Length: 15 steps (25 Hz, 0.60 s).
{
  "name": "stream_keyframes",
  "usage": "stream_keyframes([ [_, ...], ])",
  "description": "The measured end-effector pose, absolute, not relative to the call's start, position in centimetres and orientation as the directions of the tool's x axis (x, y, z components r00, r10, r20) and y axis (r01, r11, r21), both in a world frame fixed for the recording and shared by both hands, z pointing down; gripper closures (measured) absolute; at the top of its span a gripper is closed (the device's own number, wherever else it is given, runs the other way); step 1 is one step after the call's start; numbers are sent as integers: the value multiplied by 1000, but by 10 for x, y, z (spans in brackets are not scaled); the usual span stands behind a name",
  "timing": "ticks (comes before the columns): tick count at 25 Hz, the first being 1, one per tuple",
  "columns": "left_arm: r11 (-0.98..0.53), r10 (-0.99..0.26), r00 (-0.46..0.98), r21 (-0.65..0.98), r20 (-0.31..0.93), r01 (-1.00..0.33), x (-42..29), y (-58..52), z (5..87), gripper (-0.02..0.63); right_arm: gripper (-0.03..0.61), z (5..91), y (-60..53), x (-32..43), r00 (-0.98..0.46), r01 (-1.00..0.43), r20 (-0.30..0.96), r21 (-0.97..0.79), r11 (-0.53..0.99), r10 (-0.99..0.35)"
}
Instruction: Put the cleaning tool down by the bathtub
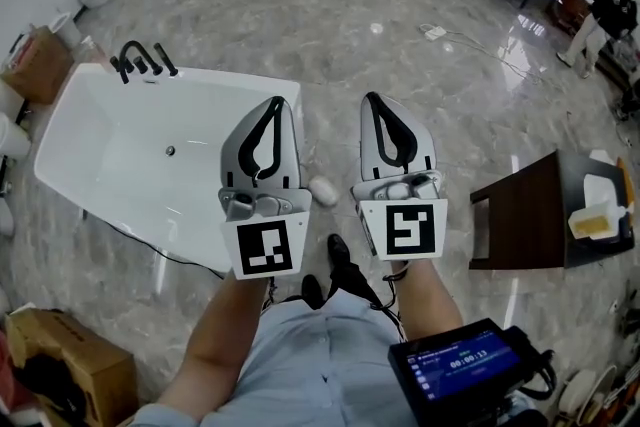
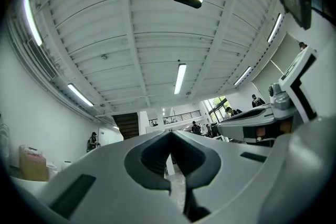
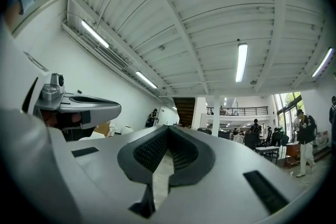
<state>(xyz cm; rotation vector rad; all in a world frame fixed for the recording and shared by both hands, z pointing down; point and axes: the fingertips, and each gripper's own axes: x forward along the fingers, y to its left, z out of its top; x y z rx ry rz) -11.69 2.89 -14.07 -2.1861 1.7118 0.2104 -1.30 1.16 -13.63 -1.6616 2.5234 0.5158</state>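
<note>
The left tool point(image 1: 278, 101) and the right tool point(image 1: 372, 97) are each seen pressed together, with nothing pinched. A small white object, taken for the cleaning tool point(image 1: 322, 190), is laid on the floor point(image 1: 400, 35) just beside the bathtub point(image 1: 110, 155), at its 4 o'clock corner. Only a drain point(image 1: 170, 151) is shown in the bathtub. Both tools are held side by side, pointed to 12 o'clock.

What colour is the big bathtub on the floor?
The bathtub is white, with black taps at one end. It shows best in the head view.
</note>
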Motion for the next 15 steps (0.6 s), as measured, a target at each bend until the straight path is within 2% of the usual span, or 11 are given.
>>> stream_keyframes([
  [9, -203, -903, 258, -189, -342, -961, -118, 32, -147, 598, 566, -136, 14, -18, -414, -902, -240, 240, 359, -878],
  [15, -204, -904, 259, -188, -341, -961, -113, 25, -145, 598, 565, -125, 7, -16, -424, -895, -191, 238, 377, -885],
])
